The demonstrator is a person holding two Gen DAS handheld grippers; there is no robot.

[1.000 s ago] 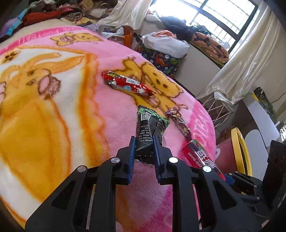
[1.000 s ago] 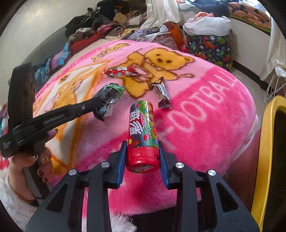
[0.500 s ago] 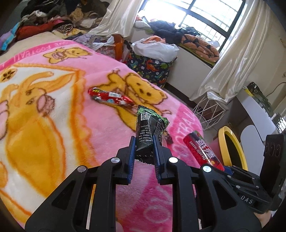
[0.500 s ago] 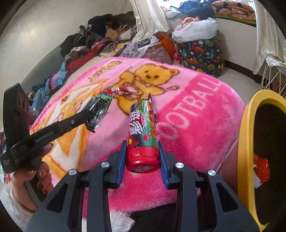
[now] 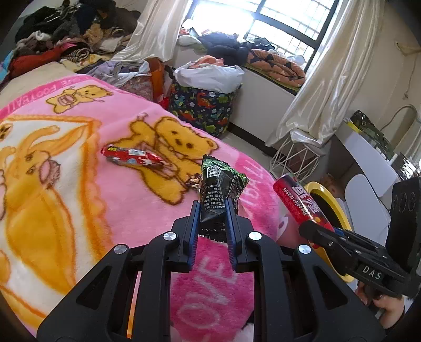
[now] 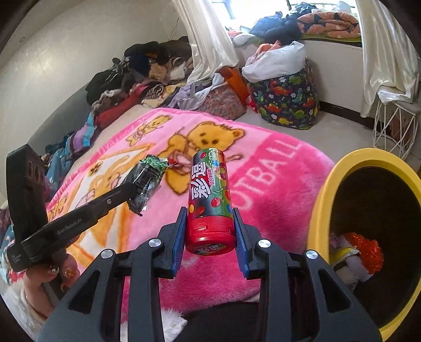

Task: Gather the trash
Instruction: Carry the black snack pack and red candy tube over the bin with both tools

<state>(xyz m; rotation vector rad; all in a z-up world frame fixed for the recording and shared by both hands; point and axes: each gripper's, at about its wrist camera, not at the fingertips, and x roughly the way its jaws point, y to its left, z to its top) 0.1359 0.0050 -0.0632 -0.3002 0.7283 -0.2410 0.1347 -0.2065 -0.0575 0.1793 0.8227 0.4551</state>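
the blanket [image 5: 110, 210] is pink with yellow-orange bears and pale lettering. on it lies a red wrapper [image 5: 130, 157]. above the blanket, a black-and-green wrapper [image 5: 218, 189] and a red-capped tube [image 6: 209, 200] with green and red print. beside the blanket, a yellow-rimmed bin [image 6: 319, 207], dark inside. beyond the blanket, a navy dinosaur-print basket [image 5: 205, 107].

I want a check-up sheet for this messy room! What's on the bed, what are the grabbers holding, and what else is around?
Surface: pink bear blanket on the bed.
Job's things: red wrapper lies on the blanket; yellow bin beside the bed, trash inside.
Clutter: clothes pile, dinosaur bag.
Grippers: left gripper shut on black-green wrapper; right gripper shut on candy tube.
Cables: nothing seen.
Surroundings: window, curtains, wire basket.
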